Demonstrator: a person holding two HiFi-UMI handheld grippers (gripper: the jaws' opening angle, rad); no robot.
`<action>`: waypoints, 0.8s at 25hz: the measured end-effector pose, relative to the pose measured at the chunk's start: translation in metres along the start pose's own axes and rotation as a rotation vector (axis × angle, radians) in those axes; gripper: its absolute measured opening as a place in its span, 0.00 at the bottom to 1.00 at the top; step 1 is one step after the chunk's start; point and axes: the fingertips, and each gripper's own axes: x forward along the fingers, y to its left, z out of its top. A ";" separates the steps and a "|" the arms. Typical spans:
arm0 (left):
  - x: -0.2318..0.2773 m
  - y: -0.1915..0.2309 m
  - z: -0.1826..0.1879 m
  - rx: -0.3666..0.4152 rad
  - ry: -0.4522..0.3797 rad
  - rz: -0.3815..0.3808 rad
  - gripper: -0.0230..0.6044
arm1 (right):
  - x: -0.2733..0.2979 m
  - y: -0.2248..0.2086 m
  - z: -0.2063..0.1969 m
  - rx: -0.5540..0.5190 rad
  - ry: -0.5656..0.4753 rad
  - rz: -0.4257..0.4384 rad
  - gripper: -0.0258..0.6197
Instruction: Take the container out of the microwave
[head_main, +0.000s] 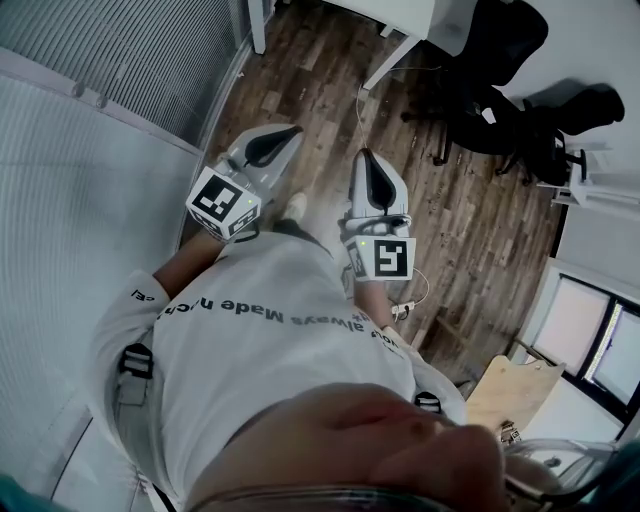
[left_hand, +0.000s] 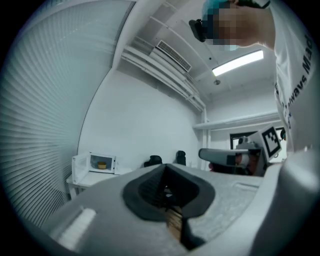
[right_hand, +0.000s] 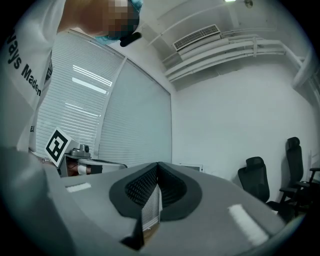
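The white microwave (left_hand: 95, 164) stands far off on a white table (left_hand: 82, 181), its door swung open to the left. Inside it sits a small yellow container (left_hand: 102, 164). My left gripper (left_hand: 165, 166) points level toward that side of the room, its jaws together with nothing between them. My right gripper (right_hand: 158, 164) is beside it, also shut and empty. In the head view both grippers, left (head_main: 292, 131) and right (head_main: 363, 156), are held in front of the person's chest above the wooden floor (head_main: 330, 110). The right gripper (left_hand: 222, 155) also shows at the right of the left gripper view.
Window blinds (head_main: 110, 60) run along the left wall. Black office chairs (head_main: 500, 60) and white desk legs (head_main: 395, 45) stand ahead on the right. Two more chairs (left_hand: 152, 161) sit beyond the microwave table, against the back wall.
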 end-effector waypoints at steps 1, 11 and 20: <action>0.017 0.001 0.001 0.004 0.000 -0.001 0.04 | 0.005 -0.017 0.001 -0.003 -0.003 0.000 0.04; 0.118 0.020 0.001 0.001 -0.005 0.036 0.04 | 0.035 -0.122 -0.001 -0.014 0.000 0.011 0.04; 0.166 0.055 -0.012 -0.015 0.006 0.039 0.04 | 0.082 -0.156 -0.020 -0.002 0.027 0.030 0.04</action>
